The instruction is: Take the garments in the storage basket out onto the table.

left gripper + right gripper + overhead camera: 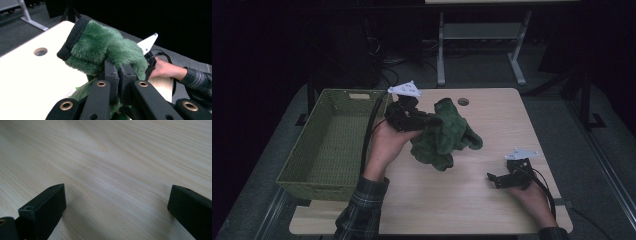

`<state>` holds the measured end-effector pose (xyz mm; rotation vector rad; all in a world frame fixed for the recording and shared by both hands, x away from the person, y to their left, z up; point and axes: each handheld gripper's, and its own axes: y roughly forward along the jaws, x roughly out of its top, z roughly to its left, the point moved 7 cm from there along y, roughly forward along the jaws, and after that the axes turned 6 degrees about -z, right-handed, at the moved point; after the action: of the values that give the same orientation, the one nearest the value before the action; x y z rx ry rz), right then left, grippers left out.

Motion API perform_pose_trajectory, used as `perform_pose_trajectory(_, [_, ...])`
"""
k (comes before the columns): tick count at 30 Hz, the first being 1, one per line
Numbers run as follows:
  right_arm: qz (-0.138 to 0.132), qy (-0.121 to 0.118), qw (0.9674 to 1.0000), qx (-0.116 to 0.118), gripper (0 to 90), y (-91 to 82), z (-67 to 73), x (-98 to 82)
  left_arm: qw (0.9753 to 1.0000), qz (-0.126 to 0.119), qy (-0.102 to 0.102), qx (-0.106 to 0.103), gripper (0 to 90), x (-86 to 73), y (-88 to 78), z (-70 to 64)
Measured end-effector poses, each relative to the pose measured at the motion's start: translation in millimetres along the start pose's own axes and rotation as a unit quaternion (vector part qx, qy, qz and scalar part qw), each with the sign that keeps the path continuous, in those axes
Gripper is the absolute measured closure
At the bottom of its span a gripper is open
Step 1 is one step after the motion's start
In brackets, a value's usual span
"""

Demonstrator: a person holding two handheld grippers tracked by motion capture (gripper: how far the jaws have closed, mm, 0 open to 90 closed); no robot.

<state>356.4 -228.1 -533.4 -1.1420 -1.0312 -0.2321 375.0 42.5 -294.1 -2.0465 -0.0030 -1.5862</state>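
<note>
A fuzzy green garment (446, 132) with a dark ribbed cuff (71, 37) hangs bunched over the middle of the wooden table (472, 200). My left gripper (428, 120) is shut on its left side and holds it up; in the left gripper view the two jaws pinch the green pile (119, 72). My right gripper (490, 179) rests low at the table's right front, pointing left. In the right gripper view its jaws stand wide apart over bare wood (115, 192), with nothing between them.
A green woven basket (332, 145) stands at the table's left edge, close beside my left hand. A small round hole (463, 101) marks the table's far edge. Desk legs and cables lie on the dark floor beyond.
</note>
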Motion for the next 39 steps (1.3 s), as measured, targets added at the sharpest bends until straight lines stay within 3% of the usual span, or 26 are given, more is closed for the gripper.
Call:
perform_pose_trajectory(6, [0.000, 0.000, 1.0000, 0.000, 1.4, 0.0, 0.0, 0.0, 0.9998, 0.014, -0.009, -0.010, 86.8, -19.1, 25.0, -2.7])
perform_pose_trajectory(14, [0.000, 0.000, 1.0000, 0.000, 1.4, 0.0, 0.0, 0.0, 0.9984, 0.028, -0.043, -0.022, 86.8, -51.1, 63.2, -3.5])
perform_pose_trajectory(18, [0.000, 0.001, 1.0000, 0.000, 1.4, 0.0, 0.1, 0.1, 0.9966, 0.036, -0.072, -0.019, 86.7, -73.7, 90.0, 4.9])
perform_pose_trajectory(25, [0.000, -0.001, 1.0000, 0.000, 1.4, 0.0, -0.1, 0.0, 0.9942, 0.057, -0.090, -0.012, 86.5, -101.4, 112.1, 17.7])
perform_pose_trajectory(30, [0.000, -0.001, 1.0000, 0.000, 1.4, 0.0, 0.0, 0.0, 0.9917, 0.089, -0.092, -0.011, 85.4, -127.2, 127.8, 25.8])
perform_pose_trajectory(39, [-0.001, -0.001, 1.0000, 0.000, 1.4, 0.0, -0.3, 0.0, 0.9901, 0.112, -0.084, -0.013, 81.3, -143.8, 139.4, 28.0])
